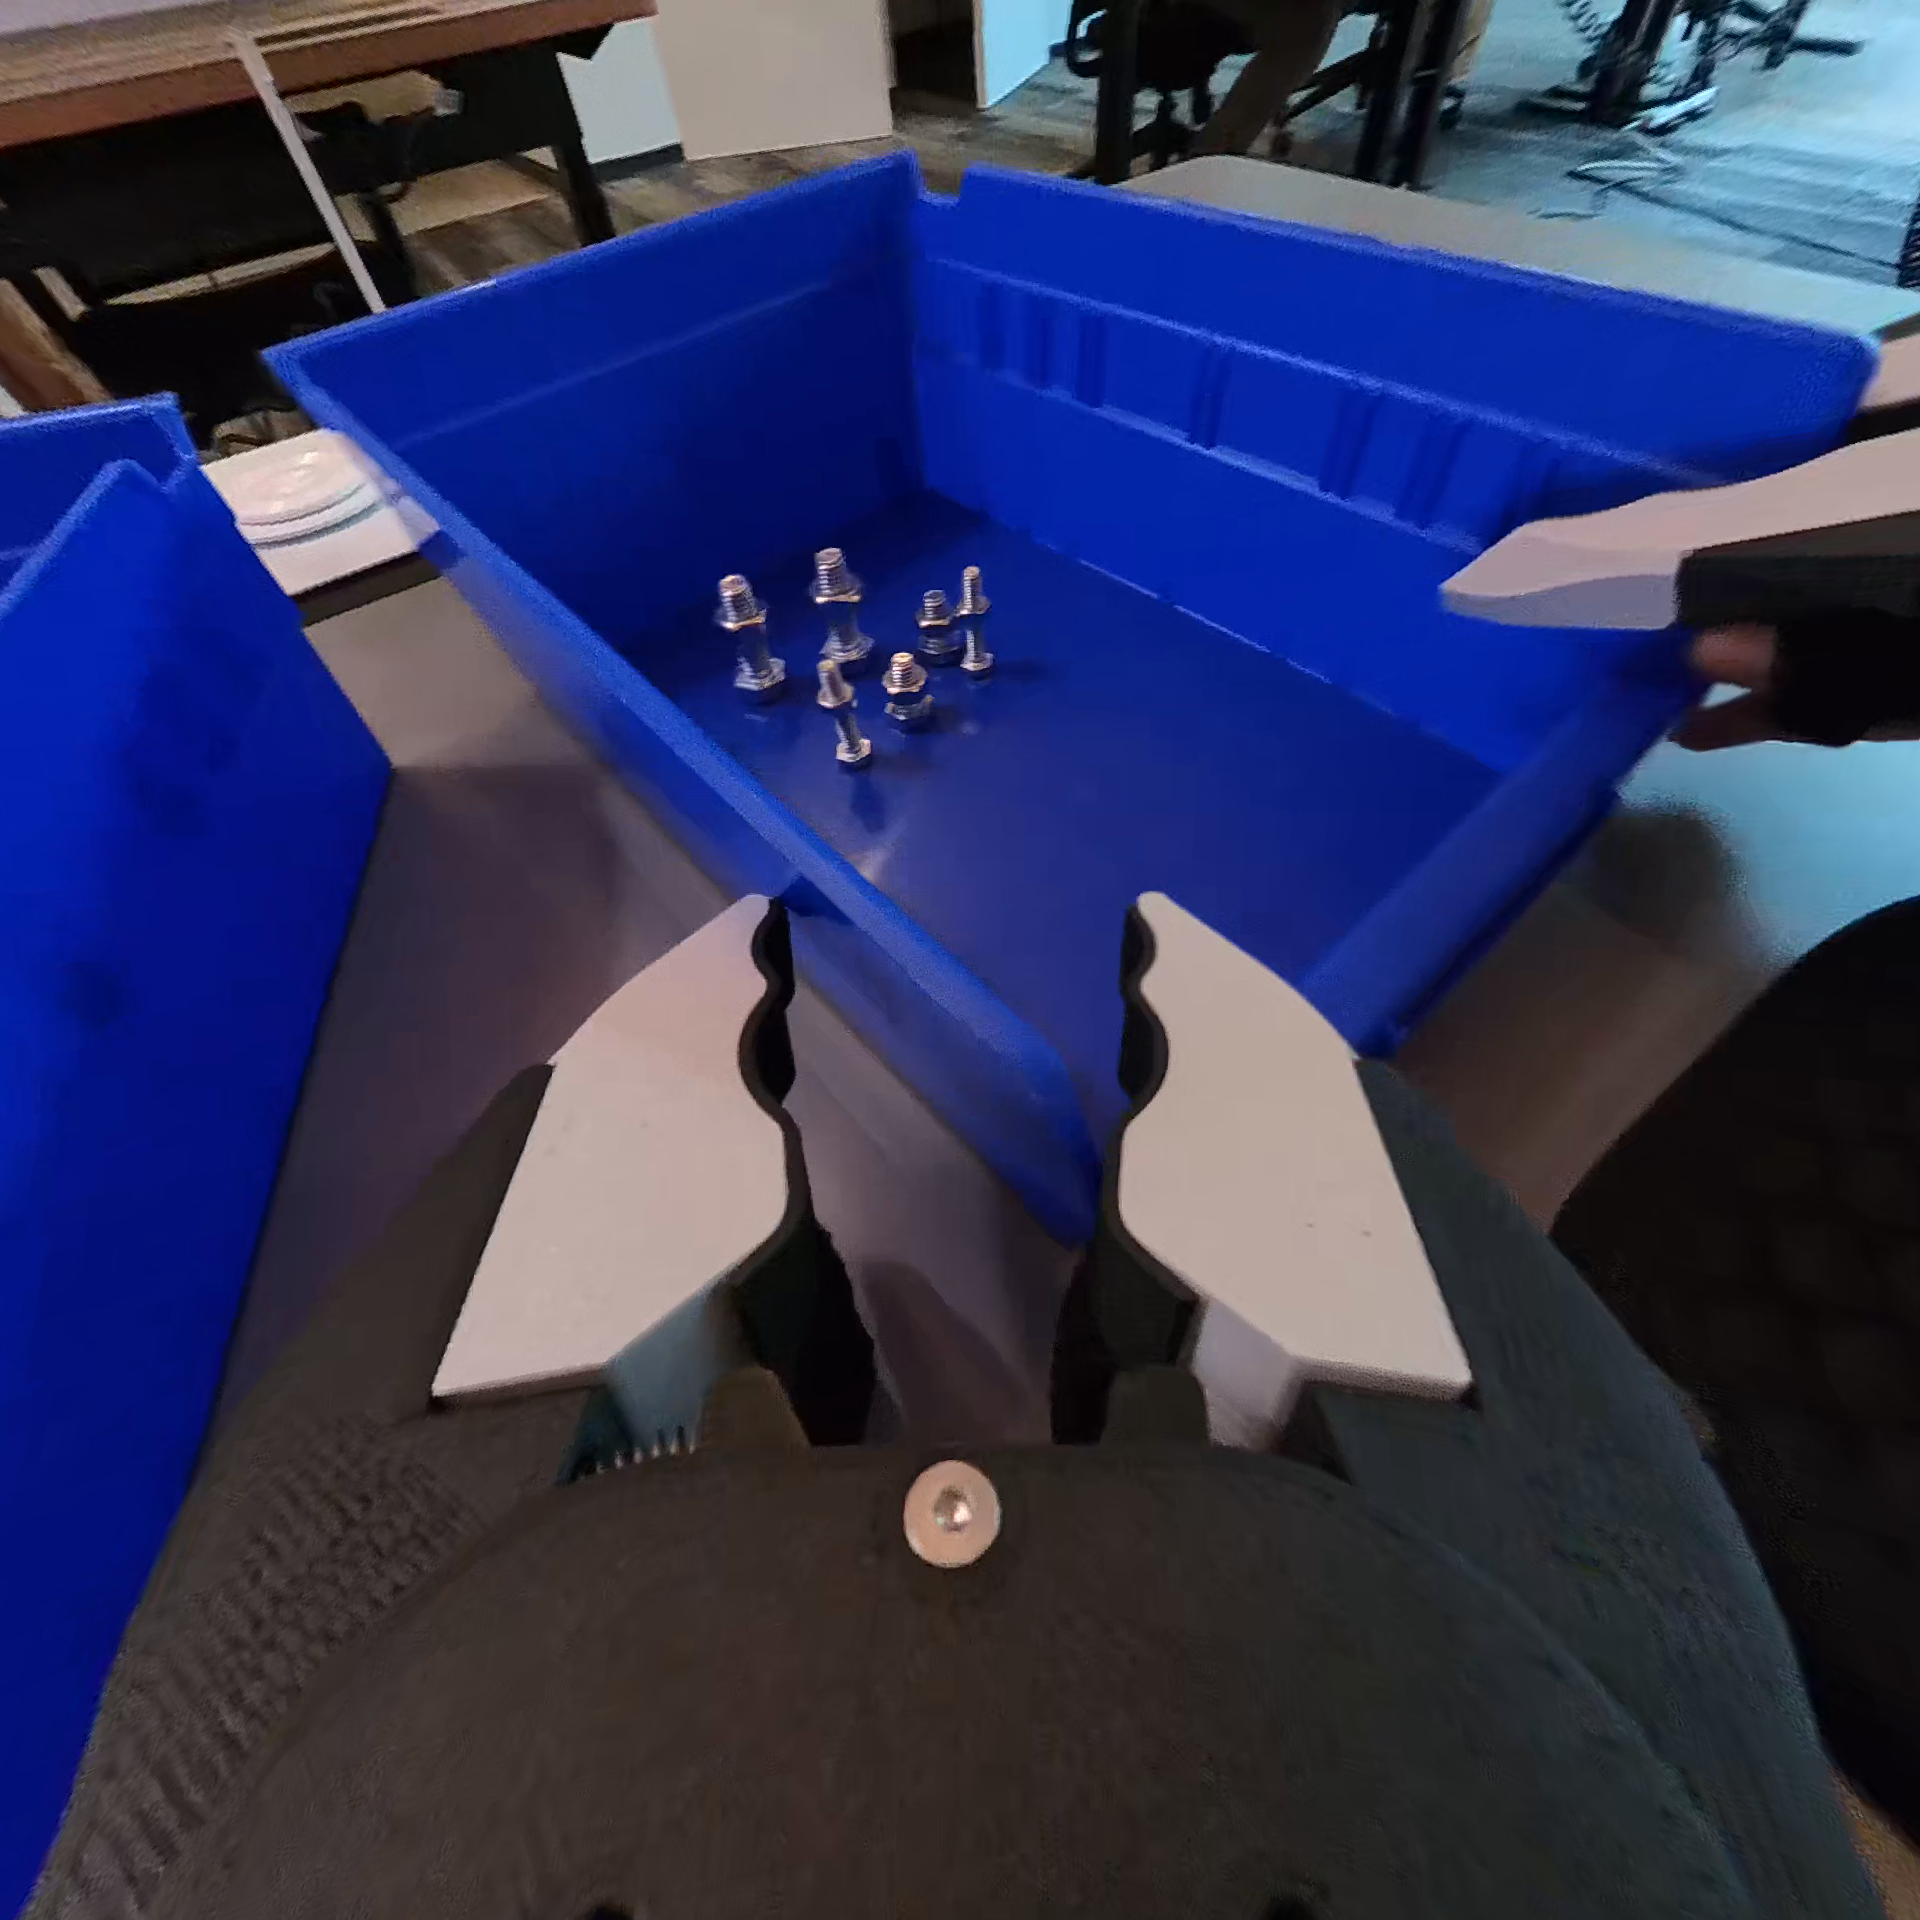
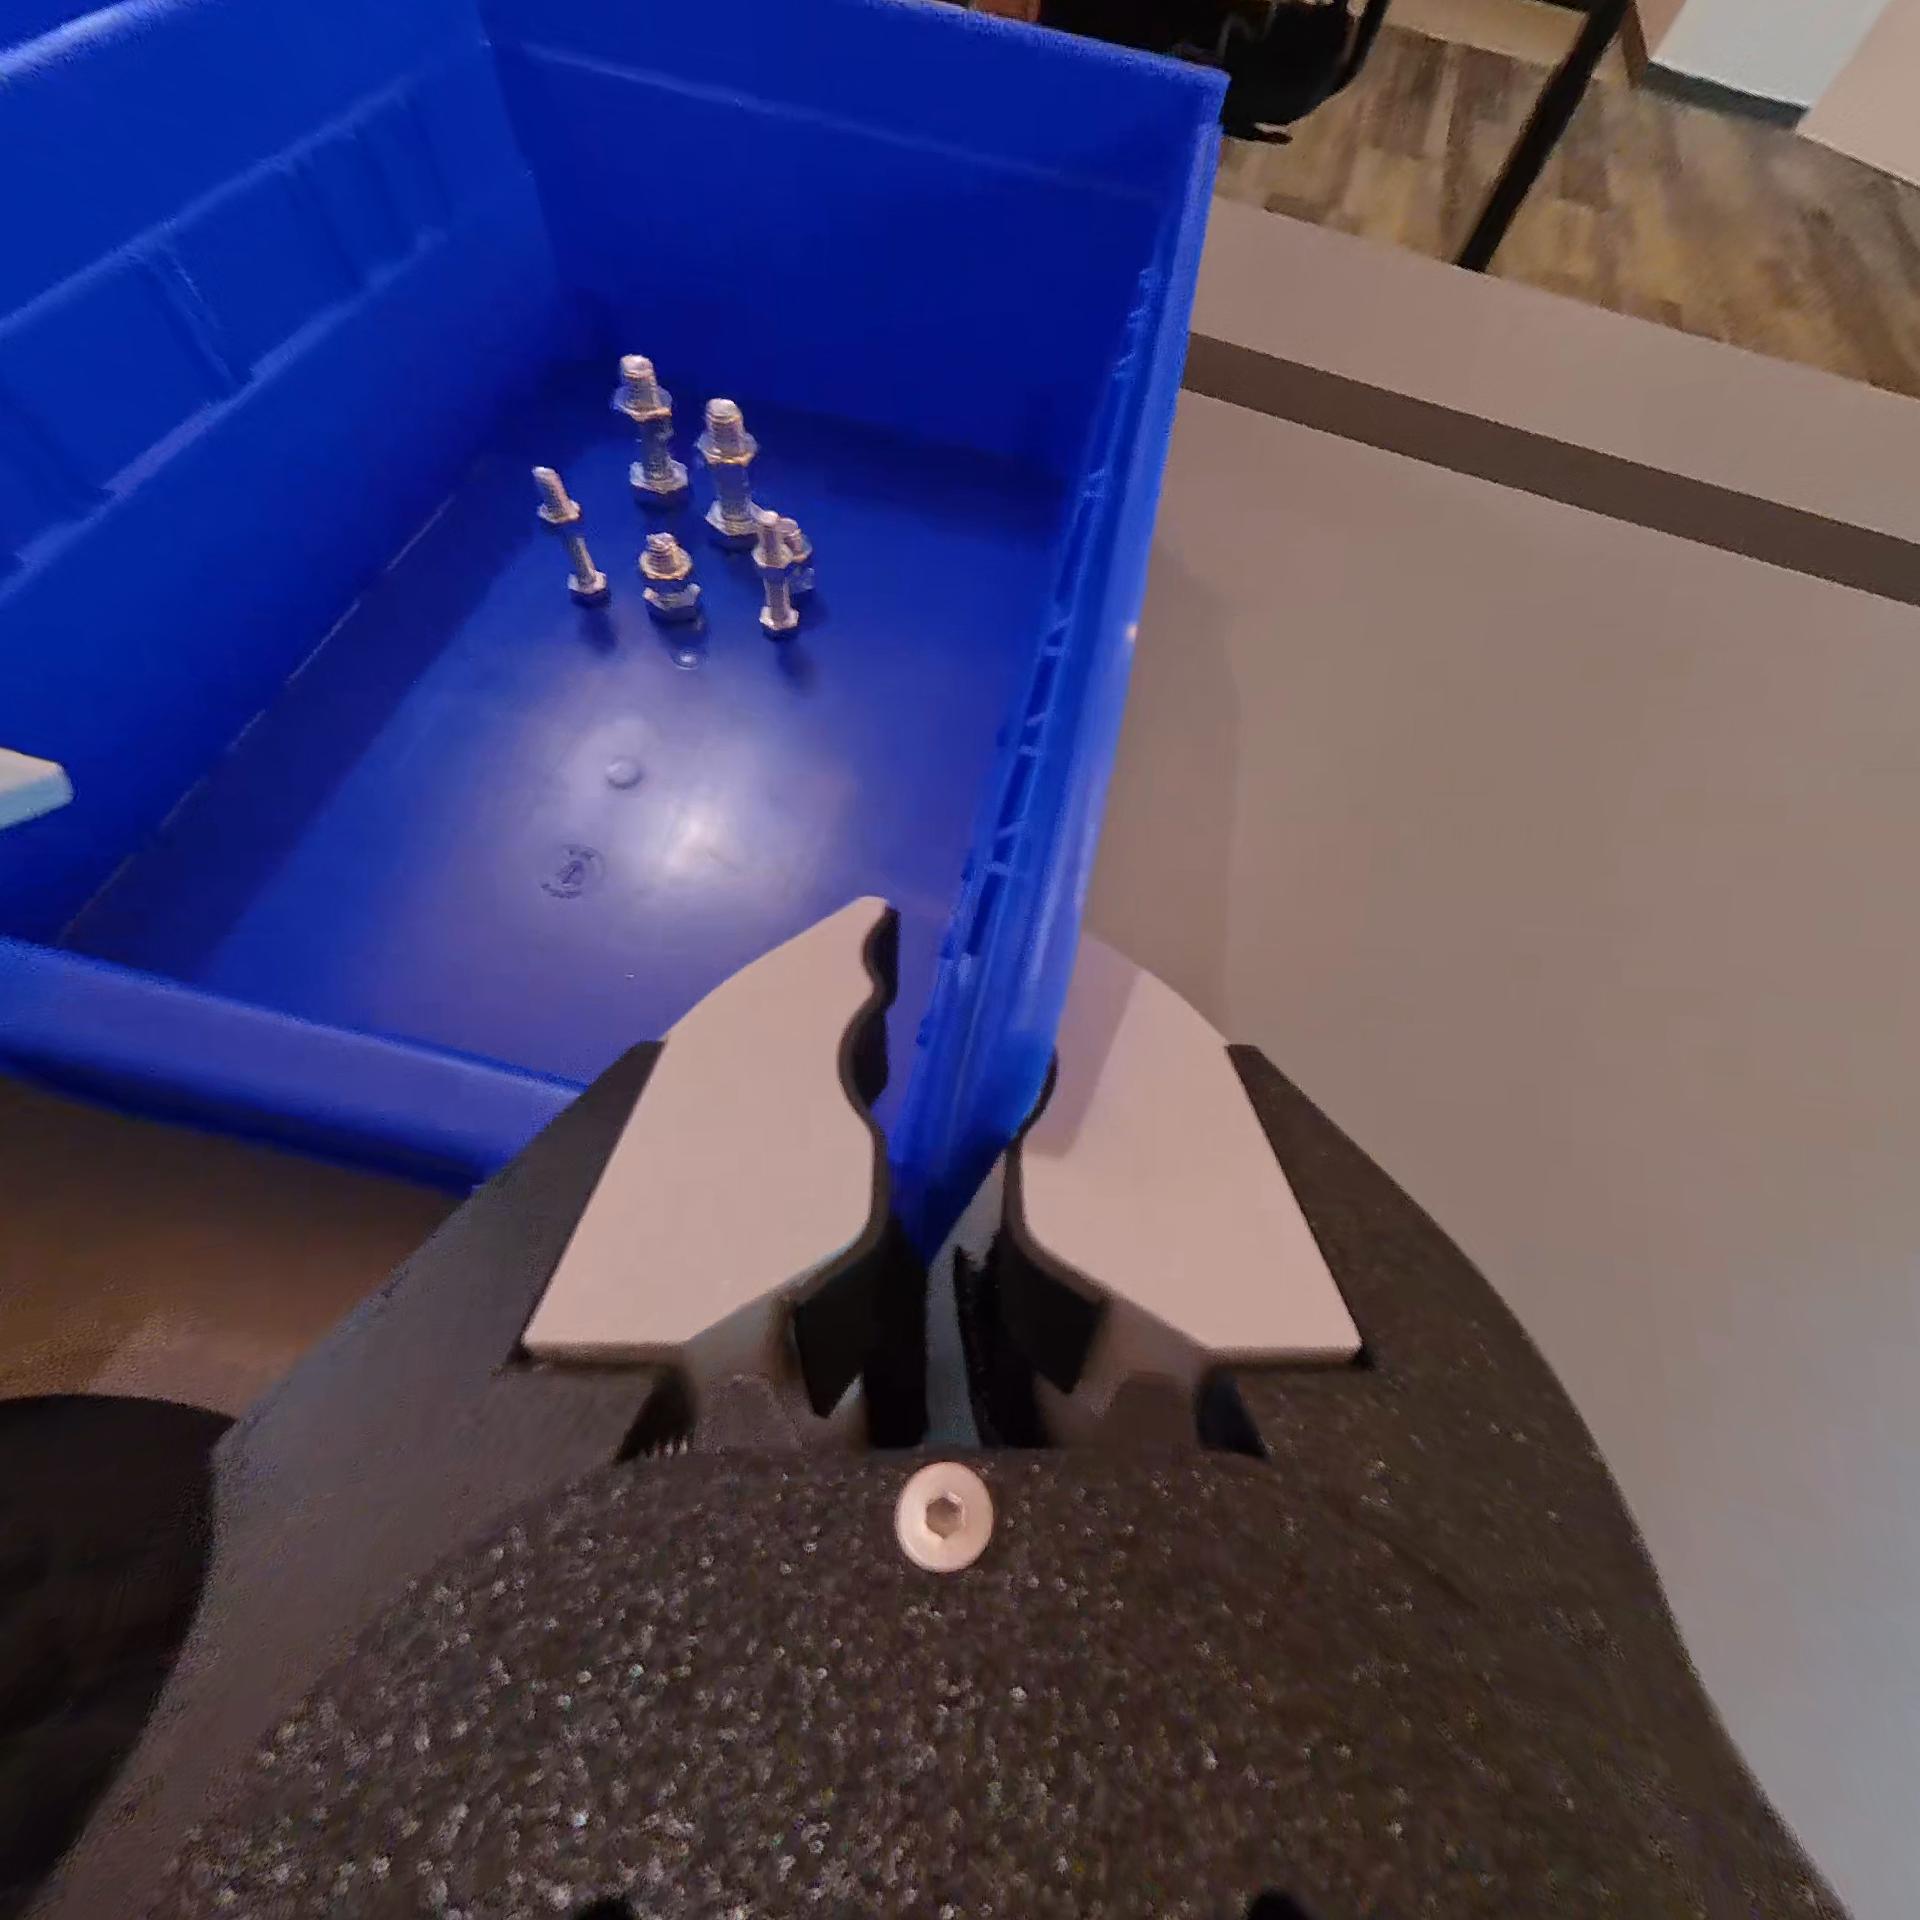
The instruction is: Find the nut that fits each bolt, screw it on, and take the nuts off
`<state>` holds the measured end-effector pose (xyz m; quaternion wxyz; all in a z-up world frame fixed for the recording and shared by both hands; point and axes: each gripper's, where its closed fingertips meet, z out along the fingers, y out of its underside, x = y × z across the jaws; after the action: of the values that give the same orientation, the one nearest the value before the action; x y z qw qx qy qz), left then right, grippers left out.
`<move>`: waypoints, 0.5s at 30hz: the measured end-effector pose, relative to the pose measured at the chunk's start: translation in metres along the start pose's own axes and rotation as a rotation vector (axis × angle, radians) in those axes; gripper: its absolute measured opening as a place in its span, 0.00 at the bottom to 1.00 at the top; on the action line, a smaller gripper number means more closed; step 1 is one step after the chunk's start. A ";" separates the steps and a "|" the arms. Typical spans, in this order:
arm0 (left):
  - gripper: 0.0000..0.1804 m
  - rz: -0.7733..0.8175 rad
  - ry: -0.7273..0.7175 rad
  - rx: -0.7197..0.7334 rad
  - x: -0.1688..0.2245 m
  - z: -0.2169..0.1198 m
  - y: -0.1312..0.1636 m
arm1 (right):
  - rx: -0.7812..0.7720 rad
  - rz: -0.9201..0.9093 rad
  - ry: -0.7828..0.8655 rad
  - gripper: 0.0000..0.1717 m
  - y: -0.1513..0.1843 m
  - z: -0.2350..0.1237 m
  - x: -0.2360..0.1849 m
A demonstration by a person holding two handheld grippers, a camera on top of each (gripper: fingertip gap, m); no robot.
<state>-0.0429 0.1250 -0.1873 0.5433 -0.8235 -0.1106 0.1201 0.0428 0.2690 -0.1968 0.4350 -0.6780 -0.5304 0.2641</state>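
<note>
6 nutted bolts [image 1: 847, 649] stand inside the blue bin [image 1: 665, 343].

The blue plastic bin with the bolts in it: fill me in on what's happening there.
A person works two handheld grippers at the open blue plastic bin on a grey table. The right gripper is closed on the bin's right side wall. The left gripper straddles the left wall with its jaws apart, not pressing on it. Six silver metal bolts, each with a nut on it, stand upright on the bin floor, untouched.
</note>
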 end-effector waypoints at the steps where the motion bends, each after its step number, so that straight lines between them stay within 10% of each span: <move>1: 0.31 0.000 -0.013 -0.006 -0.003 0.000 0.000 | -0.010 -0.011 0.026 0.06 0.001 -0.001 0.002; 15: 0.10 0.032 -0.189 0.039 -0.040 -0.008 -0.030 | -0.059 -0.033 0.211 0.04 -0.021 -0.022 -0.012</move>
<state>-0.0800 0.1172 -0.1538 0.5442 -0.7996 -0.1458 0.2082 0.0467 0.2520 -0.1692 0.4726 -0.7059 -0.5001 0.1682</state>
